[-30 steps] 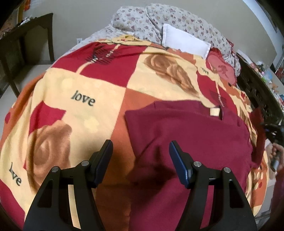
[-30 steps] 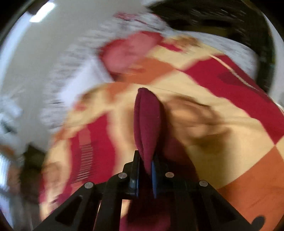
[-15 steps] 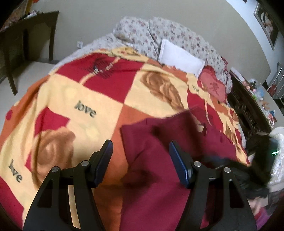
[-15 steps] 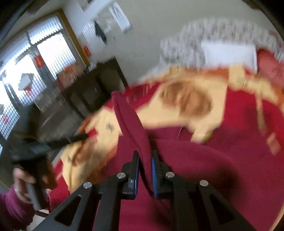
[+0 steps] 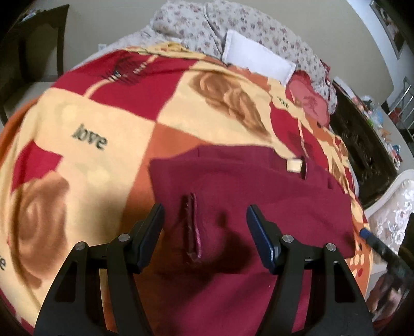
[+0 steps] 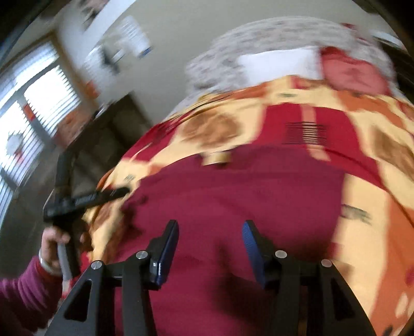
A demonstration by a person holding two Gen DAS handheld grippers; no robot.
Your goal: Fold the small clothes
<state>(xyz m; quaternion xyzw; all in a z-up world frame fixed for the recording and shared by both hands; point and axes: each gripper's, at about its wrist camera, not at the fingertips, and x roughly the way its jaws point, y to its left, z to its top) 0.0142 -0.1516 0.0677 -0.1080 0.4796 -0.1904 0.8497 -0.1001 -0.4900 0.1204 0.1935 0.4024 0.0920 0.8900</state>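
Maroon shirt (image 5: 258, 196) lies flat on the bed's blanket (image 5: 124, 113), a sleeve cuff (image 5: 191, 227) folded in at 6 o'clock. Left gripper (image 5: 205, 232) and right gripper (image 6: 210, 244) hover above with fingers spread, empty.

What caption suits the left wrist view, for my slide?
Open left tool above maroon shirt on patterned blanket.

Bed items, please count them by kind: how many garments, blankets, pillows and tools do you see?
Garments: 1, the maroon shirt.
Blankets: 1, the rose blanket.
Pillows: 3, the white pillow, the floral pillow, the pink pillow.
Tools: 2, left tool and right tool, both open.
Total: 7.
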